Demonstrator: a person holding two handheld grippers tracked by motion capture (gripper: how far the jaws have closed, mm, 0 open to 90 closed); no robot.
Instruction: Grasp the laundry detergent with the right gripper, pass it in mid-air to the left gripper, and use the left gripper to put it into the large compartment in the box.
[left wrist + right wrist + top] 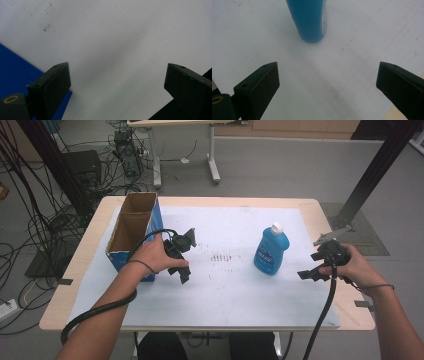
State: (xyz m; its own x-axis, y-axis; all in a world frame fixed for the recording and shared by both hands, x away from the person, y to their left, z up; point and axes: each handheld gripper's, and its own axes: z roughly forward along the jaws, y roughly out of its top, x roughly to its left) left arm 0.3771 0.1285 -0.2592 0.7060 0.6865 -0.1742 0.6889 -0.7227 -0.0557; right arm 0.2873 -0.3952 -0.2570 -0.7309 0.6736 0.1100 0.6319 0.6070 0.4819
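A blue bottle (271, 251) with a white cap stands upright on the white sheet, right of the table's middle. Its lower body (309, 20) rises ahead of my right gripper (327, 82), whose jaws stand wide apart with nothing between them. That right gripper (309, 274) is held to the bottle's right, near the sheet's edge. The left gripper (184, 270) sits beside an open cardboard box (131, 227) with blue sides. Its jaws (117, 85) are open over bare sheet, with the box's blue wall (15, 72) at the left.
The wooden table (80, 255) carries a white sheet (225, 295) with faint brown marks (221, 257) in the middle. Black cables trail from both grippers toward the near edge. Cables, desk legs and a black post stand on the floor beyond the table.
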